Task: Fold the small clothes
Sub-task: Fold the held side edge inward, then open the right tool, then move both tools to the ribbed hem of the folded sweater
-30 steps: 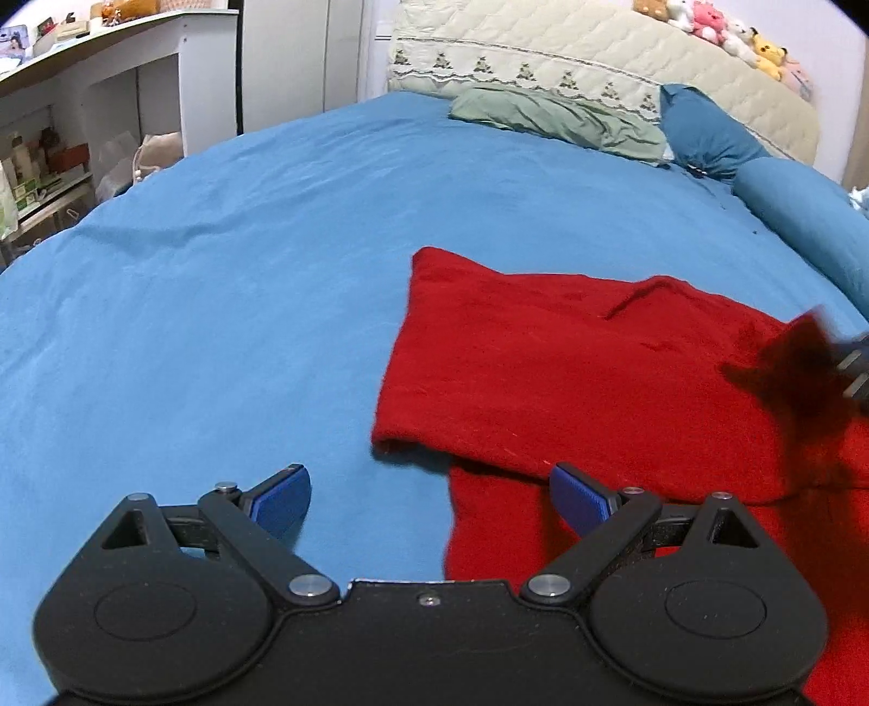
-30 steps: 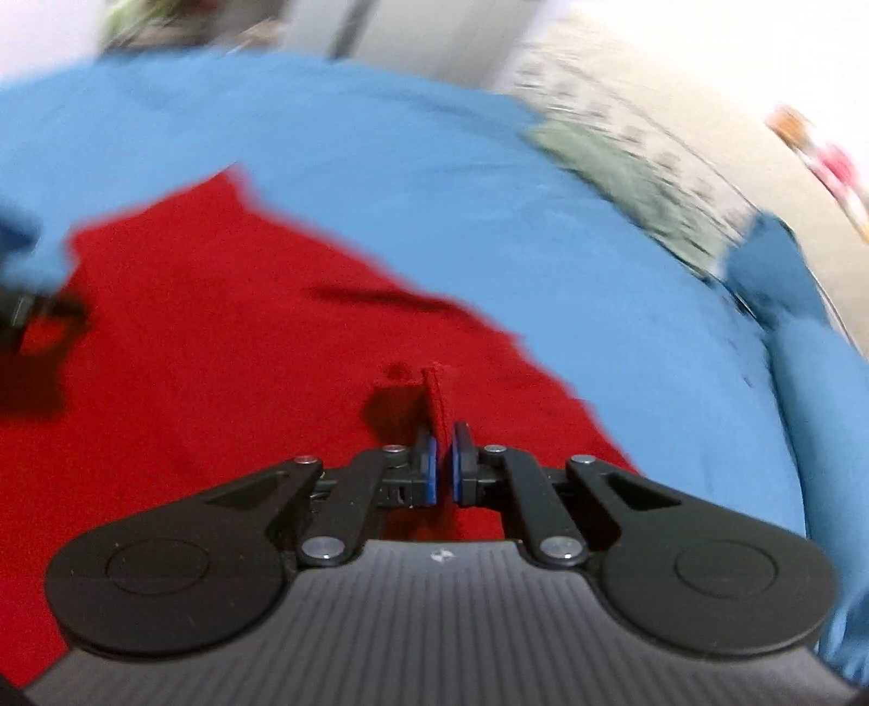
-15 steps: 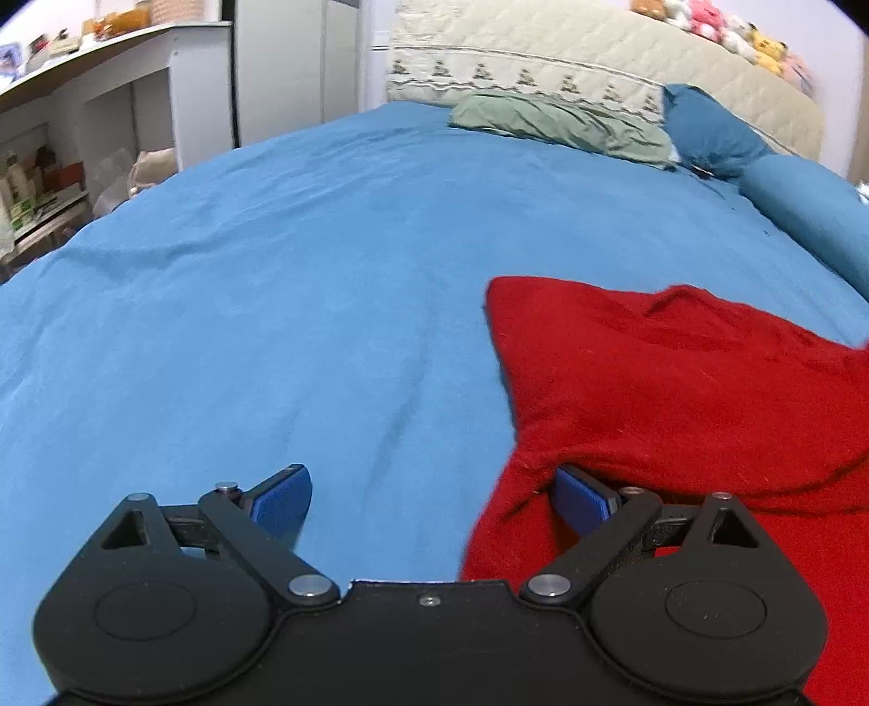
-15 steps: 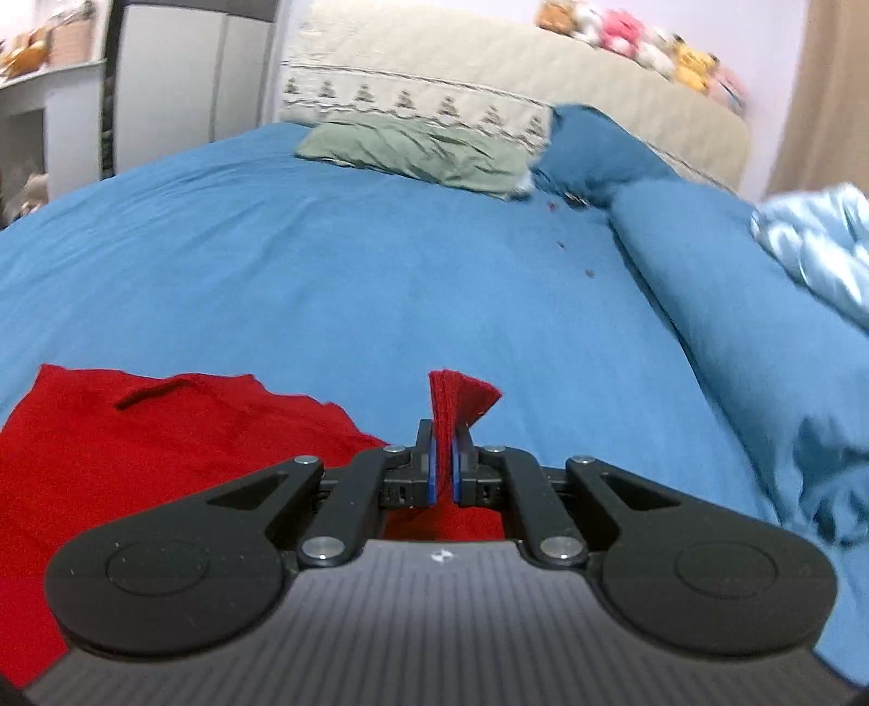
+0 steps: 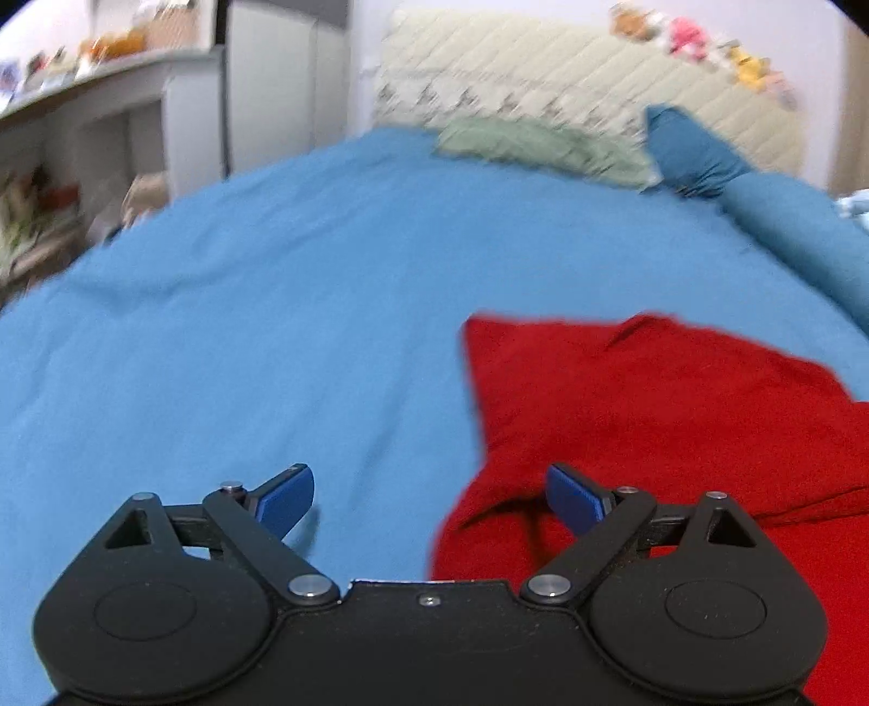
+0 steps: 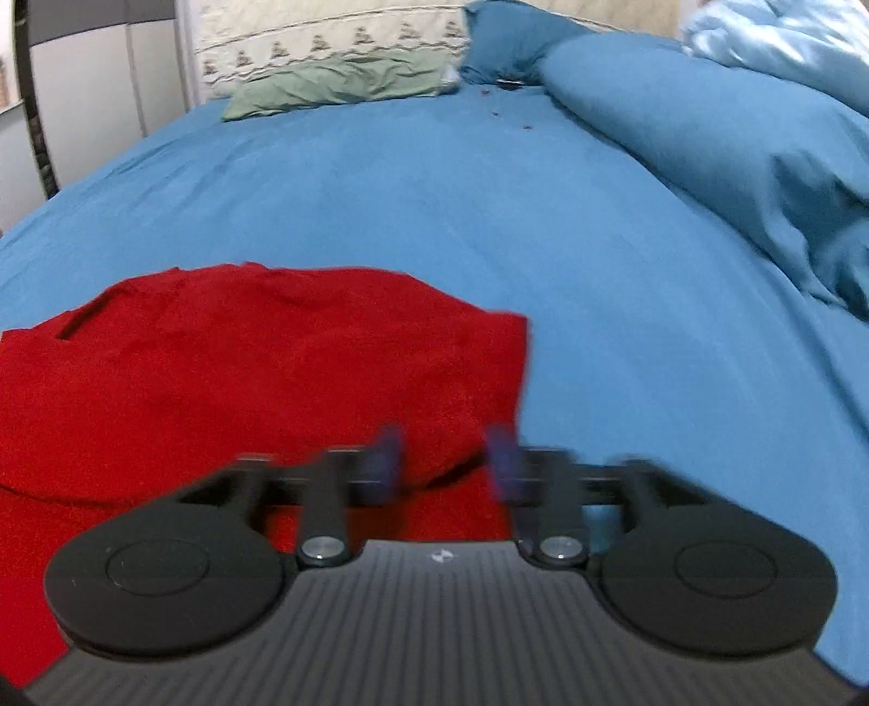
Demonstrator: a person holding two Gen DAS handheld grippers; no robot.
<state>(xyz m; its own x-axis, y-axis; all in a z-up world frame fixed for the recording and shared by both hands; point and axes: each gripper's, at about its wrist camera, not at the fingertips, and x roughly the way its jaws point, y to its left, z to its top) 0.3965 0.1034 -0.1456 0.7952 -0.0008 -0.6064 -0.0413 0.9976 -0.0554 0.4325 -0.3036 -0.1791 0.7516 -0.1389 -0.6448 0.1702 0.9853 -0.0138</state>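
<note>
A red garment (image 6: 260, 369) lies on the blue bed (image 6: 597, 271); right gripper (image 6: 445, 461) opening above its edge, left gripper (image 5: 429, 497) wide, empty

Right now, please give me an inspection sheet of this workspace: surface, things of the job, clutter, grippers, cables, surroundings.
Surface: blue bed sheet, lightly wrinkled.
Job's things: red garment lying partly folded on the sheet.
Clutter: green pillow, blue pillow, blue duvet at one side.
Grippers: left gripper open, one pad over the garment's edge, gripping nothing; right gripper blurred, jaws opening, no cloth pressed between the pads.
Cables: nothing seen.
Surroundings: quilted headboard with plush toys; white shelves, blurred.
</note>
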